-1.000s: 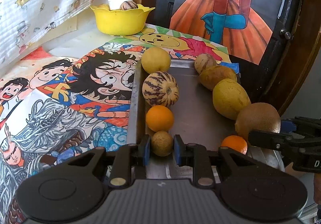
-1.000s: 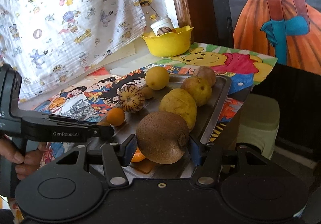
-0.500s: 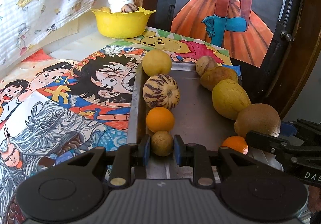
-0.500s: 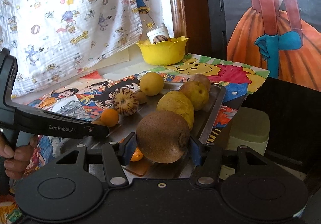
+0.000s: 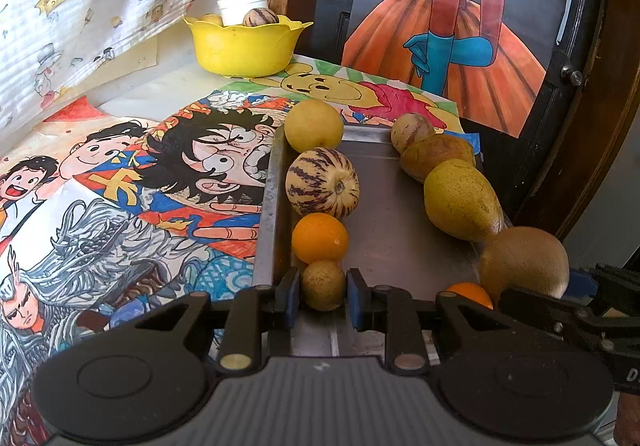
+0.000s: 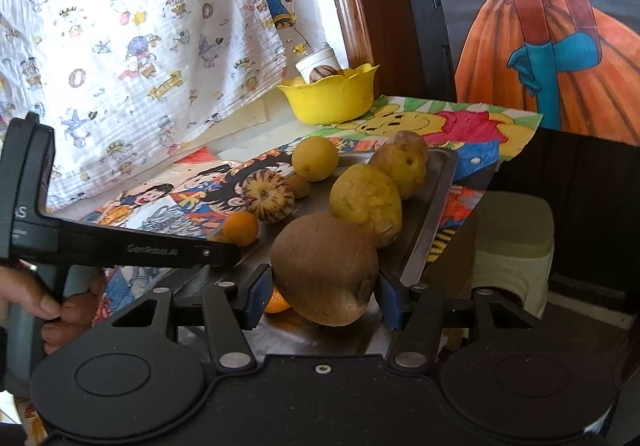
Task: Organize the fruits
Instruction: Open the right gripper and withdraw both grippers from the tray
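Observation:
A metal tray [image 5: 384, 214] holds two rows of fruit. My left gripper [image 5: 323, 292] is shut on a small tan round fruit [image 5: 323, 285] at the near end of the left row, just behind an orange [image 5: 319, 238], a striped melon [image 5: 322, 182] and a yellow round fruit [image 5: 314, 125]. My right gripper [image 6: 320, 294] is shut on a large brown fruit [image 6: 324, 270] at the near end of the right row, in front of a yellow pear [image 6: 366, 202]. A second orange [image 6: 276, 304] peeks out under the brown fruit.
A yellow bowl [image 5: 244, 46] with a white cup and a striped fruit stands at the back by the curtain. Cartoon drawings [image 5: 140, 182] cover the table left of the tray. A pale green stool [image 6: 516, 242] stands beyond the table's right edge. A hand [image 6: 52, 306] holds the left gripper.
Both grips stay as they were. In the left wrist view the brown fruit and the right gripper have drifted slightly toward the near right; the left gripper has not moved.

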### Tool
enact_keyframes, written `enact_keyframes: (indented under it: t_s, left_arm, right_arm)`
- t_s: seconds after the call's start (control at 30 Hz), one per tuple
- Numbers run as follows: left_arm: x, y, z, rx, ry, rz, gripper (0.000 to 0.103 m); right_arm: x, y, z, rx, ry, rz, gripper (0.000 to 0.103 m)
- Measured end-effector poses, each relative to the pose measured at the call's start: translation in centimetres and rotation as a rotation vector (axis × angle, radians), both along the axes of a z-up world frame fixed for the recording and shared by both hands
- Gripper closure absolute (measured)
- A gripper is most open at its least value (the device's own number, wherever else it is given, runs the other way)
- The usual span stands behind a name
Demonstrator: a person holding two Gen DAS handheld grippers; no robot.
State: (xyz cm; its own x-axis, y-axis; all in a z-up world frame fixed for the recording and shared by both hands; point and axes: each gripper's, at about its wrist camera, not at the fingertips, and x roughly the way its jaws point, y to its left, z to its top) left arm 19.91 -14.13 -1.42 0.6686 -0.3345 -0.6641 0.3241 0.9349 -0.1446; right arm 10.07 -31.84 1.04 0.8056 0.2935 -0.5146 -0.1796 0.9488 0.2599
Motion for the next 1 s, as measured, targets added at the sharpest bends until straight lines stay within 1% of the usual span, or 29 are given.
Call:
enact_keyframes:
  t_s: [0.1, 0.17, 0.27, 0.43, 0.57, 1.0]
  left_arm:
    - [-0.03, -0.01, 0.02, 0.001, 0.000, -0.001, 0.076]
    - [-0.08, 0.00, 0.03, 0.001, 0.001, -0.001, 0.076]
    - [-0.13, 0.00, 0.07, 0.000, 0.001, 0.000, 0.076]
    - [-0.32, 0.11, 0.08, -0.005, 0.000, 0.003, 0.075]
    - [-0.50, 0.07, 0.08, -0.004, -0.005, 0.006, 0.075]
    - [-0.66, 0.00, 0.08, -0.004, -0.006, 0.008, 0.075]
  right_arm:
    - [-0.35, 0.44, -0.29, 0.006, 0.012, 0.019, 0.046]
    - [-0.60, 0.74, -0.31, -0.009, 0.001, 0.014, 0.046]
    - [-0.62, 0.64, -0.43, 0.006, 0.000, 0.002, 0.046]
    - [-0.81, 0.90, -0.58, -0.012, -0.019, -0.013, 0.046]
    - [-0.78, 0.84, -0.68, 0.005, -0.021, -0.027, 0.046]
    - [-0.83, 0.71, -0.68, 0.009, -0.023, -0.035, 0.045]
